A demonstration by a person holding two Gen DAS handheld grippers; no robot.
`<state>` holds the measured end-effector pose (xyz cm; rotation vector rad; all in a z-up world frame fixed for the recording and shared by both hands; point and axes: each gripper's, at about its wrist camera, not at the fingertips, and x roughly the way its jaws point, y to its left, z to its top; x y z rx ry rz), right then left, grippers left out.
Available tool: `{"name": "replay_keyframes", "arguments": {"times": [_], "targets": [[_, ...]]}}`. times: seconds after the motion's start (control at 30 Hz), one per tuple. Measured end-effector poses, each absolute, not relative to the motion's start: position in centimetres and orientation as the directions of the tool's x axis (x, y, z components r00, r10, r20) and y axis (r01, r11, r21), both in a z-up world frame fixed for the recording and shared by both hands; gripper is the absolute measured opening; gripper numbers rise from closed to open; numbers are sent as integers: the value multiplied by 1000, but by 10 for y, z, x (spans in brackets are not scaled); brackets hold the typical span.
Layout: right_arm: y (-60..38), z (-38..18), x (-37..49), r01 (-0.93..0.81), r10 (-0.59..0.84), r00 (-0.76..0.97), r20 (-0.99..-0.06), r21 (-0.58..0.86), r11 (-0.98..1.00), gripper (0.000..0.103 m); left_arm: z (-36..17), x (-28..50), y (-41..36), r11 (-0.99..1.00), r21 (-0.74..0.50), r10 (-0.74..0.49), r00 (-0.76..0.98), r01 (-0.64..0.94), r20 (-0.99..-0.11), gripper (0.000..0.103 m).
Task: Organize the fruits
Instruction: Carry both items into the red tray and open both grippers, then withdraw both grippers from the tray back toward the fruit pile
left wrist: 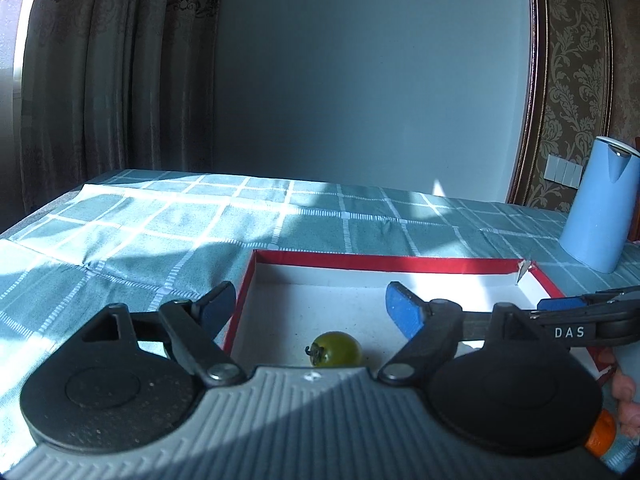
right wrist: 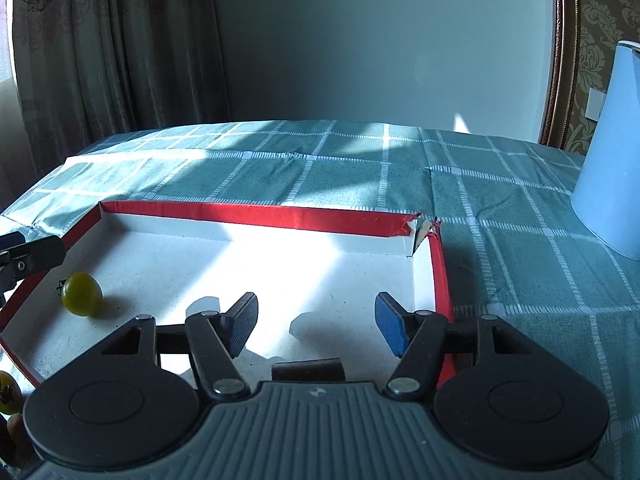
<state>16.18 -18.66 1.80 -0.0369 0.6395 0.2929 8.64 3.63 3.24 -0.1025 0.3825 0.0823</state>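
a shallow red-rimmed white tray (left wrist: 400, 264) (right wrist: 256, 216) sits on a table under a teal checked tablecloth (left wrist: 160, 232) (right wrist: 360, 176). 1 green cherry tomato (left wrist: 336, 349) (right wrist: 81, 294), stem still on, lies on the tray floor near its left wall. the left gripper (left wrist: 310, 306) hangs over the tray's left rim with its jaws spread wide and nothing between them; the tomato shows just below and between its blue pads, apart from both. the right gripper (right wrist: 316, 322) hovers over the right part of the tray, jaws also spread and empty, well apart from the tomato. a second yellow-green tomato (right wrist: 7, 394) lies outside the tray at the left edge of the right wrist view, partly cut off. a light blue kettle (left wrist: 596, 208) (right wrist: 612, 152) stands on the cloth to the right of the tray. the tray's far right corner is torn.
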Motion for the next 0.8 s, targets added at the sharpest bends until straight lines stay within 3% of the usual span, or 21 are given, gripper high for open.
{"name": "replay_keyframes", "arguments": {"times": [0.2,0.37,0.63,0.8], "targets": [[-198,24,137,-287,281,780,-559,79,955,64,33,45,44,994,-79,54,955,-80,-293,90],[-206,31,110,-306,321,789,-524,119,945,75,24,12,59,993,-90,41,950,-73,-310,90],[-219,30,60,-317,338,818,-465,126,940,77,13,-33,79,979,-202,-88,934,18,-346,92],[-237,25,49,-288,342,824,-452,186,940,77,6,-37,66,986,-153,-115,918,61,-380,93]]}}
